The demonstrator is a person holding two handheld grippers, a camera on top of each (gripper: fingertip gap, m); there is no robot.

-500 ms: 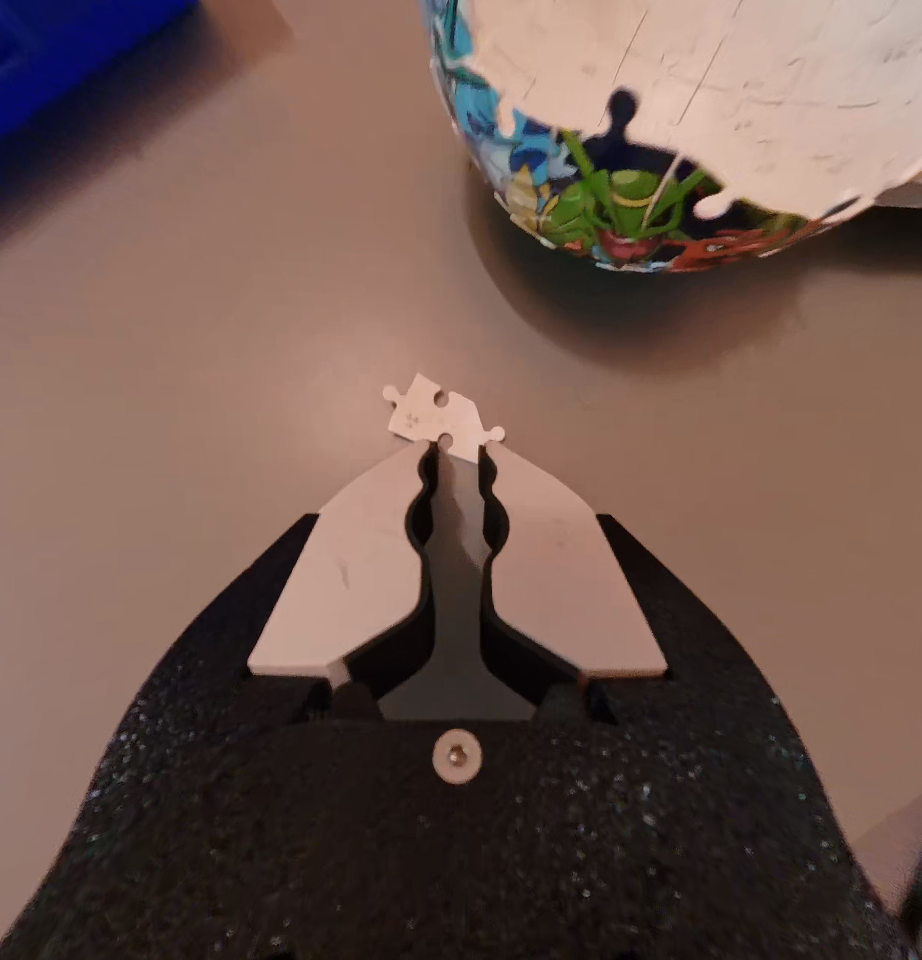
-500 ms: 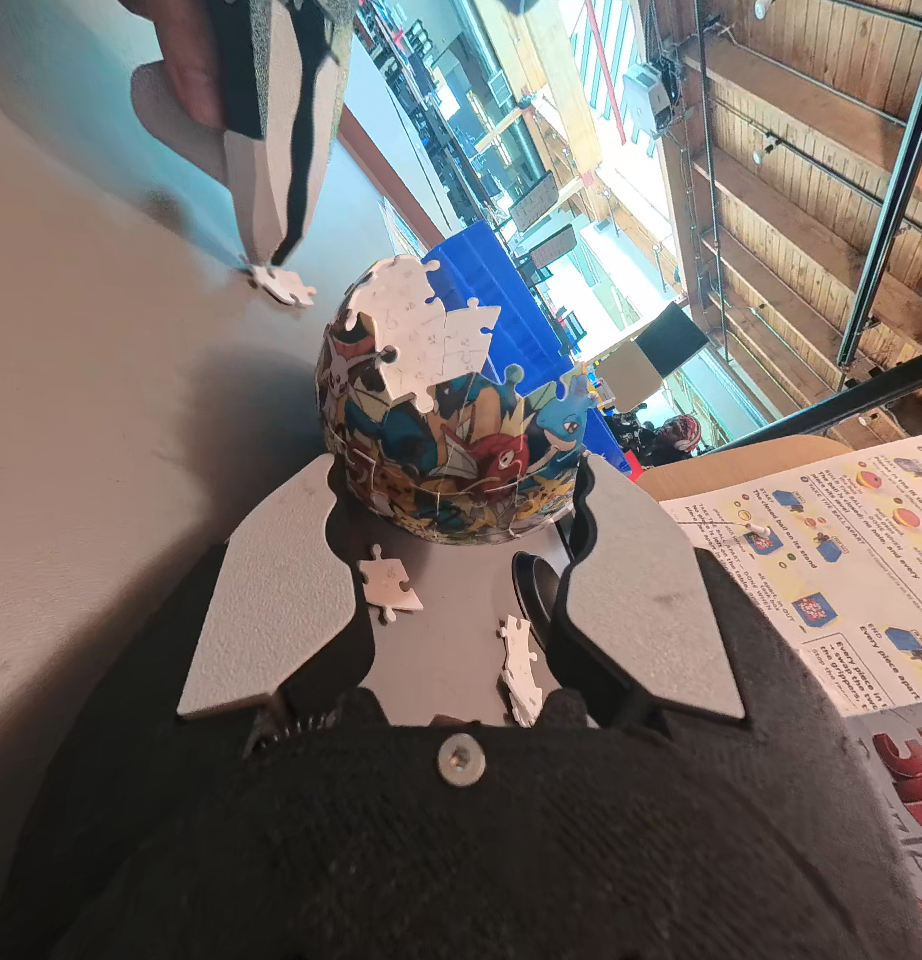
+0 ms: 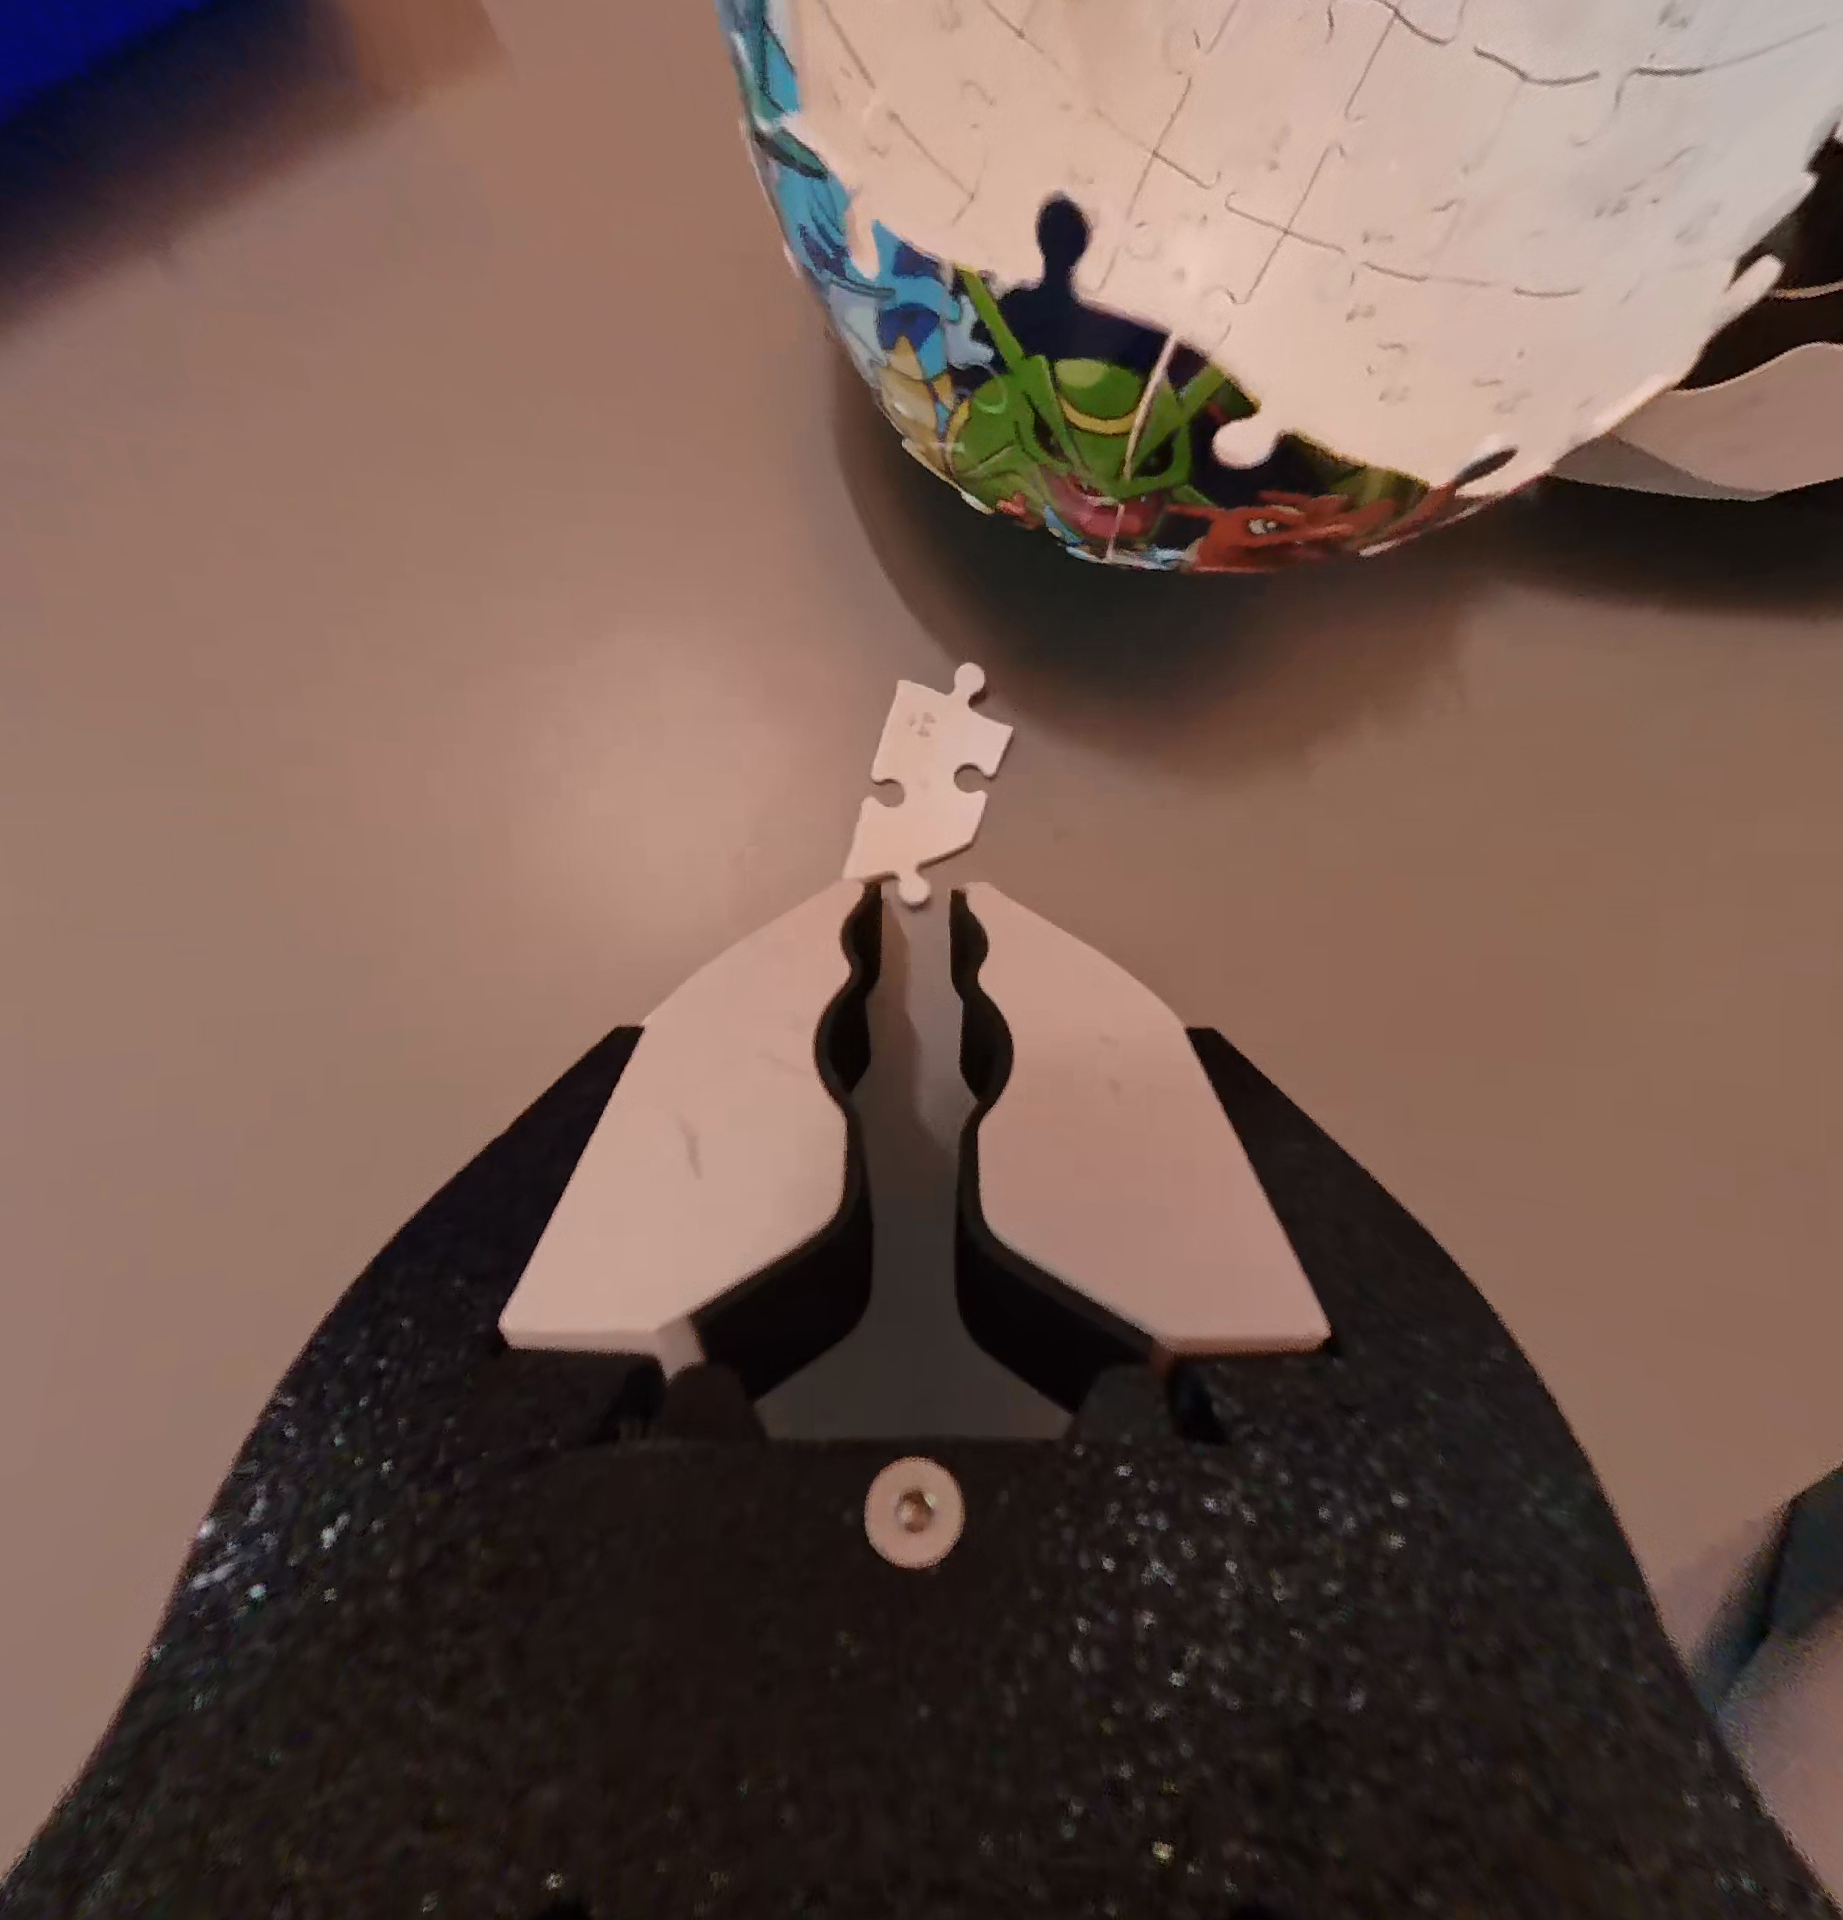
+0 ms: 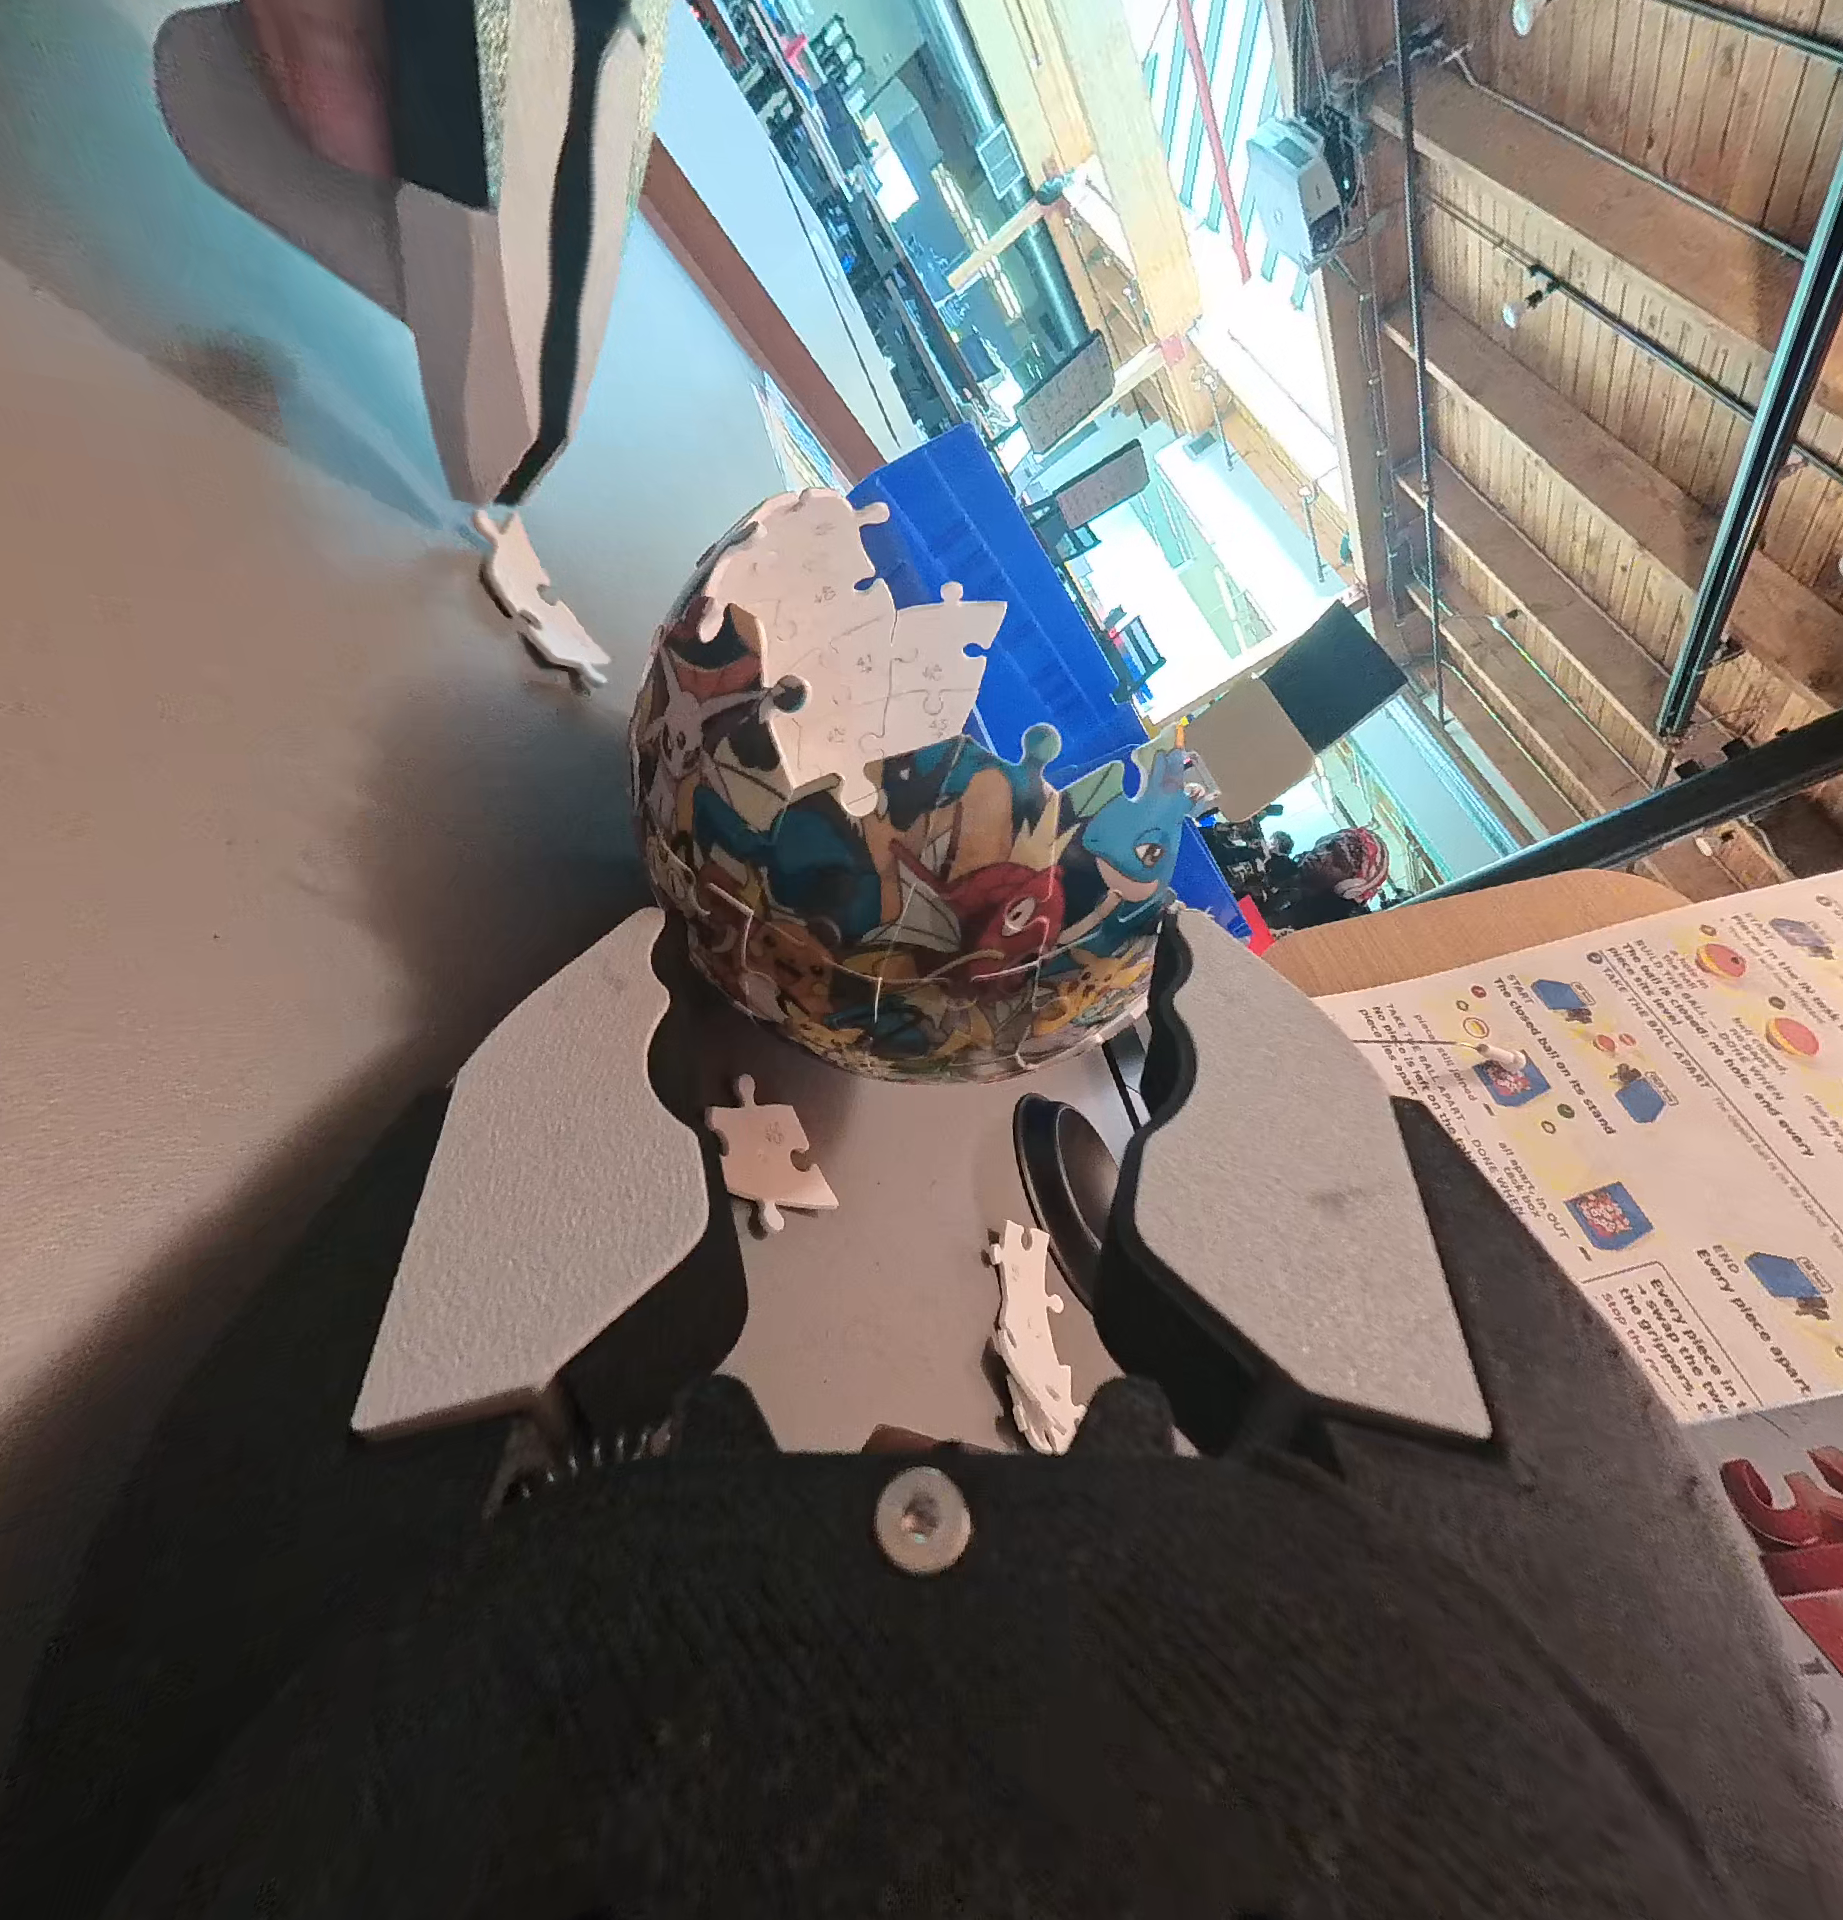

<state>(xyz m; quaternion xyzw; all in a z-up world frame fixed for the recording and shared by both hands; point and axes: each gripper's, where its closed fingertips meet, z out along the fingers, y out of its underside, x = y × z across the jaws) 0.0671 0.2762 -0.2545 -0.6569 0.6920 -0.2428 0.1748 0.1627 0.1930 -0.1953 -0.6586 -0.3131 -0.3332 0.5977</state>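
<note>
A partly built puzzle ball (image 4: 896, 894), colourful outside and white inside, sits between my right gripper's (image 4: 912, 925) wide-spread fingertips, which press its two sides. It also shows in the left wrist view (image 3: 1156, 436), with its jagged open rim. A white strip of joined puzzle pieces (image 3: 927, 779) lies flat on the grey table (image 3: 377, 727). My left gripper (image 3: 915, 894) has a narrow gap between its tips and touches the strip's near end, with one tab between the tips. The right wrist view shows that gripper (image 4: 501, 488) with its tip down on the strip (image 4: 538, 603).
Two loose white pieces (image 4: 771, 1153) (image 4: 1031, 1340) and a black ring (image 4: 1062, 1184) lie between my right gripper's fingers. A printed instruction sheet (image 4: 1675, 1091) is at the right. A blue bin (image 4: 1000, 582) stands behind the ball and shows in the left wrist view (image 3: 23, 83).
The white strip at my left gripper's tips has turned from lying crosswise to pointing away toward the ball. The ball appears nearer in the left view. The right gripper has kept its place.
</note>
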